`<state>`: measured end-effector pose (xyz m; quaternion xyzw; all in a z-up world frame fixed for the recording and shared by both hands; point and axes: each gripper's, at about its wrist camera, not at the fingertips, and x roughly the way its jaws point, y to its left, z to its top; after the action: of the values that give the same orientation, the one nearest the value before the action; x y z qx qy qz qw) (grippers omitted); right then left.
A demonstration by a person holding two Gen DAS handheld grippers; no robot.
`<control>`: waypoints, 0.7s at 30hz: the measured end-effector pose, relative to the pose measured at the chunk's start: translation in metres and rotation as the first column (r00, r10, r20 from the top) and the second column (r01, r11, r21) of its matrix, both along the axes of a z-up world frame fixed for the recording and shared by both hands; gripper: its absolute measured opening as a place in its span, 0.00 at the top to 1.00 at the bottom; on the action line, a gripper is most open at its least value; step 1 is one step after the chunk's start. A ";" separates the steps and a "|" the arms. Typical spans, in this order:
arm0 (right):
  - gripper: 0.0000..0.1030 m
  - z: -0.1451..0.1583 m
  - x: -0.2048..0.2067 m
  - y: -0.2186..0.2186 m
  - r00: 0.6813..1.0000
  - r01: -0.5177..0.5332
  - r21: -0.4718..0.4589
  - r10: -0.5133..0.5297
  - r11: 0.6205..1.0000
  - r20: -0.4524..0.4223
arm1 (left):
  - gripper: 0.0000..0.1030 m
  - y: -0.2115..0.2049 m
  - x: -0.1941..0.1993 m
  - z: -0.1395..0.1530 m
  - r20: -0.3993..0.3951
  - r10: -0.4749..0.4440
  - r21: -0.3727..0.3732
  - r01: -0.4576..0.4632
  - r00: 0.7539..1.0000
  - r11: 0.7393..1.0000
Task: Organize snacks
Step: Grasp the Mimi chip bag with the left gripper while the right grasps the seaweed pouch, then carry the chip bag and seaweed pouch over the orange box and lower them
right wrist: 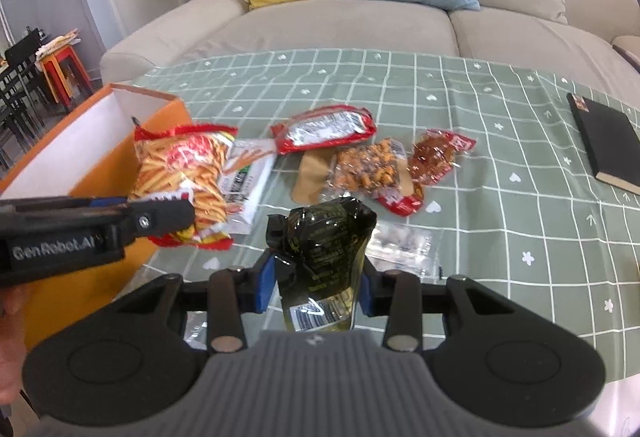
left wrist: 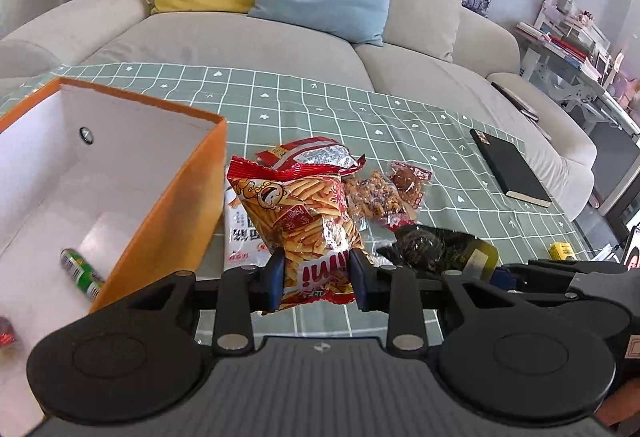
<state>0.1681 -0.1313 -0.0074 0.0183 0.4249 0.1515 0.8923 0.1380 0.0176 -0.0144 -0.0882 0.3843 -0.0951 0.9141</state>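
My left gripper (left wrist: 318, 279) is shut on a red bag of stick snacks (left wrist: 304, 221) and holds it above the table, just right of the orange box (left wrist: 172, 213). The bag also shows in the right wrist view (right wrist: 184, 173), with the left gripper (right wrist: 176, 215) on it. My right gripper (right wrist: 318, 287) is shut on a dark green packet (right wrist: 326, 245), lifted off the table; it also shows in the left wrist view (left wrist: 436, 247). The box holds a green can (left wrist: 80, 271) and a small red item (left wrist: 6, 331).
More snacks lie on the green checked tablecloth (right wrist: 500, 197): a red and silver packet (right wrist: 326, 129), a nut packet (right wrist: 368, 165), a brown meat packet (right wrist: 436, 155), a white packet (right wrist: 248, 185), a clear packet (right wrist: 400, 245). A black notebook (right wrist: 608, 145) lies at right. A sofa (right wrist: 340, 25) stands behind.
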 end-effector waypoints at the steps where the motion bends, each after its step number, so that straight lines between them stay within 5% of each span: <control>1: 0.63 0.002 -0.002 0.001 1.000 -0.004 0.003 0.004 1.000 0.006 | 0.65 0.002 -0.002 0.002 -0.002 0.005 -0.001 -0.005 1.000 1.000; 21: 0.63 0.063 -0.026 0.078 0.972 -0.199 0.043 0.192 0.979 0.136 | 0.65 0.074 -0.031 0.062 0.036 0.199 0.081 -0.202 0.979 0.976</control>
<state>0.1421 -0.0537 0.0556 -0.0088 0.3605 0.2514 0.8982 0.1066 0.0915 0.0471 -0.0864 0.3646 0.0128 0.9270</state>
